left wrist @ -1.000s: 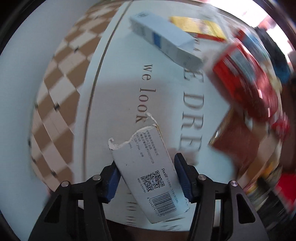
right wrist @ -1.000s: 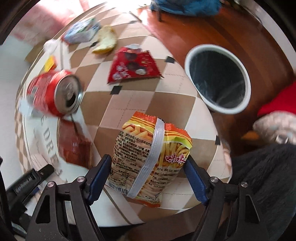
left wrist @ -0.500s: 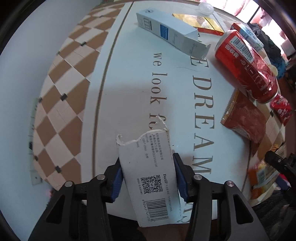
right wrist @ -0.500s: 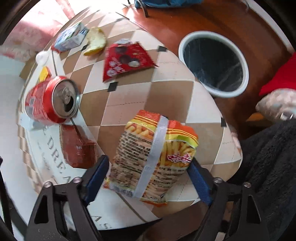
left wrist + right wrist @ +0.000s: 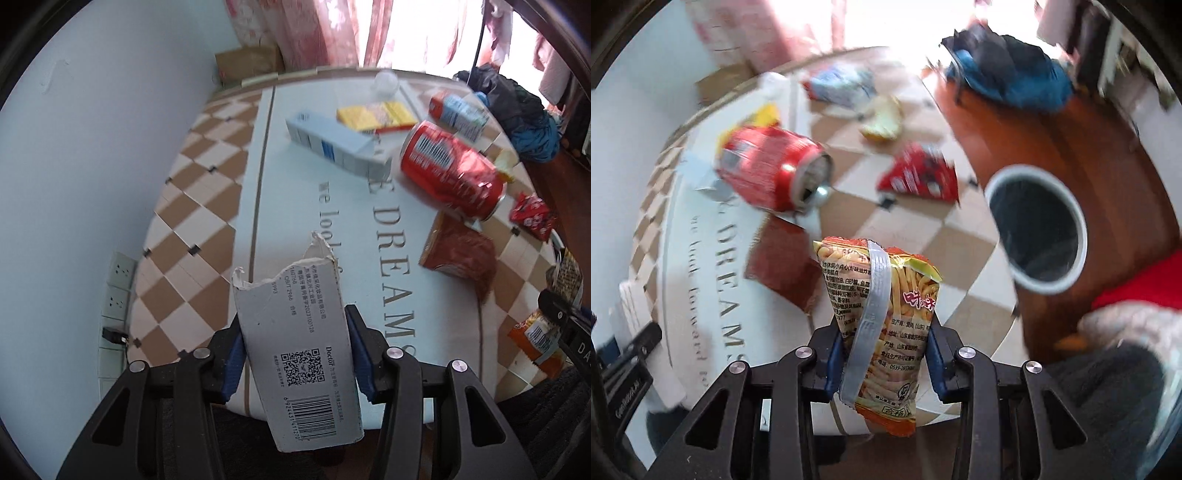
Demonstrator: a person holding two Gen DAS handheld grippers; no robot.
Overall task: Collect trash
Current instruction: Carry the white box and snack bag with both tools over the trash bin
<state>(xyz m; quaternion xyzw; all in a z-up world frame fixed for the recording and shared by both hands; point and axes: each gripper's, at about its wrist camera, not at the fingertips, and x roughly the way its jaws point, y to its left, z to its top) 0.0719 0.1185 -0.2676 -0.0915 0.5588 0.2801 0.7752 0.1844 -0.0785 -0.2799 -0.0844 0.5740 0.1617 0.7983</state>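
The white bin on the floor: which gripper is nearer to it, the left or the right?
Right. The right gripper, holding the snack bag, has the white bin close on its right. The left gripper, holding the torn box, does not show it.

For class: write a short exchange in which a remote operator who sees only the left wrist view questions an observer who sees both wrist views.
Operator: My view shows no bin. Is there one?
Observer: Yes. A round, white-rimmed bin stands on the brown floor beside the table.
Operator: An orange snack packet shows at my right edge. Does the right tool have it?
Observer: Yes. The packet sits between the tool's blue pads, squeezed narrow there, with the jaws closing on it.
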